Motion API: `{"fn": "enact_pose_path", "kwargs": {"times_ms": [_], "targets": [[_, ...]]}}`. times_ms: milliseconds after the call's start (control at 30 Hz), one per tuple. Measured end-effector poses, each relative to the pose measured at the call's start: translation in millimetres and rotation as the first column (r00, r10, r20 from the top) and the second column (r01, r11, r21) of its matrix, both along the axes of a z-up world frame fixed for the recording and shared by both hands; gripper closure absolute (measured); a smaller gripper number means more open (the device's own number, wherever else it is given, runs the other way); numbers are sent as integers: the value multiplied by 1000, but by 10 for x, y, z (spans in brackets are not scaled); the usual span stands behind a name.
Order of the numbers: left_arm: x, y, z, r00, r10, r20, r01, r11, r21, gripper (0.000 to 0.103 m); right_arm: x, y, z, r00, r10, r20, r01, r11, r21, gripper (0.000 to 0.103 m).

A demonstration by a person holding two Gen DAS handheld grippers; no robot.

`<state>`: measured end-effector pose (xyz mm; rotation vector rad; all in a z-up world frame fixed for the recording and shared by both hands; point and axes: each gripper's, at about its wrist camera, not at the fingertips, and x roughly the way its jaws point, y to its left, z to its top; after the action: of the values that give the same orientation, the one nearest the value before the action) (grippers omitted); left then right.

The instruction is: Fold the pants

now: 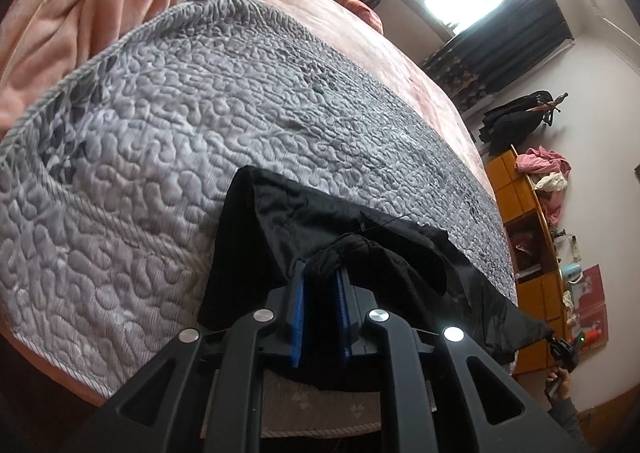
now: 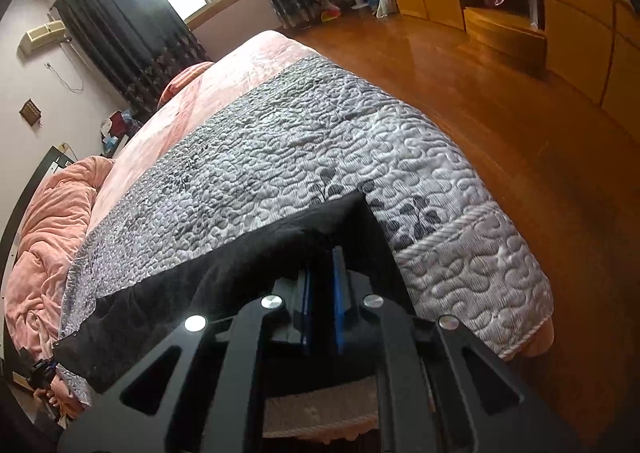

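left gripper (image 1: 320,273) and right gripper (image 2: 322,257) are each pinching an edge of the black pants (image 1: 320,213), suspending them above the grey quilted bedspread (image 1: 160,133); folding is appearing barely begun, no finished fold showing.

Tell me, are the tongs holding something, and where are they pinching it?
Yes. Both tongs hold the black pants over the grey quilt. The left tongs pinch a bunched edge; the right tongs pinch a corner.

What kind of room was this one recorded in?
A lived-in bedroom, almost certainly: a bed under a grey quilted cover with a pink blanket, dark window curtains, and a wooden cabinet unit. Both grippers hold black pants.
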<state>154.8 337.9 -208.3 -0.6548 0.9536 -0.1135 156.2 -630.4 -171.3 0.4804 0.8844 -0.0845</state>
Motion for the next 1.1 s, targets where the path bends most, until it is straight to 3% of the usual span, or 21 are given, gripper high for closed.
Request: {"fn": "enact_pose_path", "kwargs": {"times_ms": [167,233,267,300,367,400,533,700,800,900,967,1033,1100], "targets": [[-29,-31,-62,999,-9,-41,11,998,60,85,-80,-15,-54,999,-11,-32,10,1000,-25,89],[-41,-50,-140,996,-5,-94,16,993,116,80,-111,-30,-106,997,-38,-67,34,998,-61,71],[-51,-48,-200,991,8,-135,13,988,157,66,-130,-37,-133,995,-51,-82,45,996,-76,61],[-77,-42,-245,986,28,-166,5,981,195,47,-154,-48,-165,993,-65,-99,56,994,-91,57],[-151,14,-368,974,74,-214,-18,967,255,32,-212,-67,-257,987,-82,-138,69,993,-97,53],[-210,63,-443,965,103,-241,-37,964,264,31,-247,-78,-317,982,-96,-163,80,992,-102,47],[-454,192,-488,954,185,-236,-134,967,215,30,-483,-160,-537,959,-163,-233,152,986,-65,41],[-756,4,-233,970,231,-71,-223,969,110,11,-822,-126,-709,951,-215,-223,241,966,95,36],[-728,-283,-287,978,207,-16,-208,978,-7,8,-928,20,-906,962,-199,-186,250,916,315,36],[-491,-517,-520,983,161,-85,-161,987,5,8,-911,186,-1062,967,-193,-167,247,875,416,36],[-397,-519,-643,972,199,-123,-201,980,-1,10,-864,278,-1126,969,-184,-166,241,855,460,36],[-313,-476,-734,959,235,-155,-241,970,-18,18,-791,373,-1140,972,-170,-162,228,849,477,36],[-201,-450,-827,947,247,-205,-255,967,-13,56,-700,432,-1122,976,-152,-153,208,853,479,36]]}}
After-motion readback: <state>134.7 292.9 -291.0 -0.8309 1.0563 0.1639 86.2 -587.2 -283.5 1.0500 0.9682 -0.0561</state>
